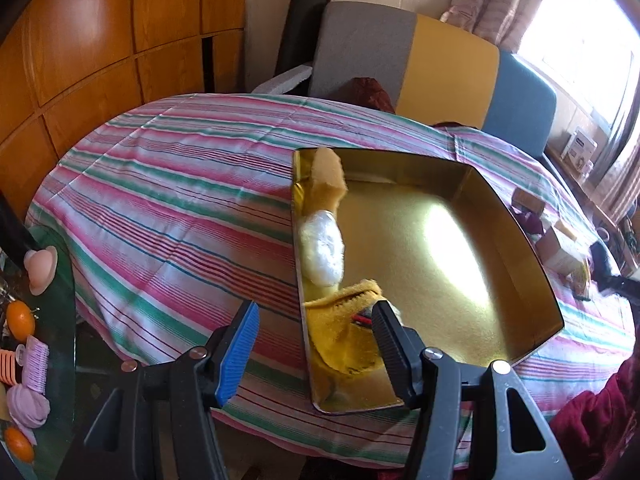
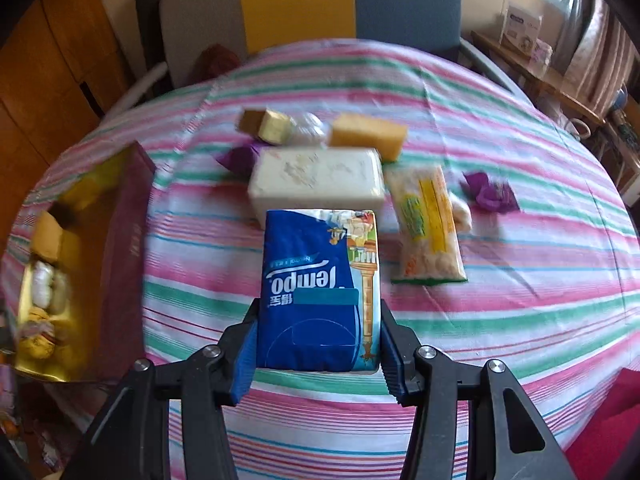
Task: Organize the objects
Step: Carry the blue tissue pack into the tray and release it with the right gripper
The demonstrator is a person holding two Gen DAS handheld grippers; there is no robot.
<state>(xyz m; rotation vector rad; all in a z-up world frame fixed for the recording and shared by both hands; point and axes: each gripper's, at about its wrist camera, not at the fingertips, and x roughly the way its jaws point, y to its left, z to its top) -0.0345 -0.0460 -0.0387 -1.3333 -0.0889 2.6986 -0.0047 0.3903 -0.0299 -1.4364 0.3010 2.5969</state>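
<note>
A gold-lined box [image 1: 472,252] lies on the striped tablecloth, with a tan sponge [image 1: 328,180], a white wrapped bundle [image 1: 324,248] and a yellow cloth [image 1: 344,332] along its left wall. My left gripper [image 1: 316,344] is open over the box's near left corner, holding nothing. My right gripper [image 2: 318,344] is shut on a blue Tempo tissue pack [image 2: 320,288], held above the cloth. The same box [image 2: 80,264] shows at the left of the right wrist view.
On the cloth ahead lie a white soap-like block [image 2: 316,180], a yellow sponge [image 2: 368,134], a gold-wrapped block [image 2: 264,124], a snack bag [image 2: 428,228] and purple wrappers [image 2: 490,192]. A side table with oranges [image 1: 20,320] stands left. Chairs stand behind the table.
</note>
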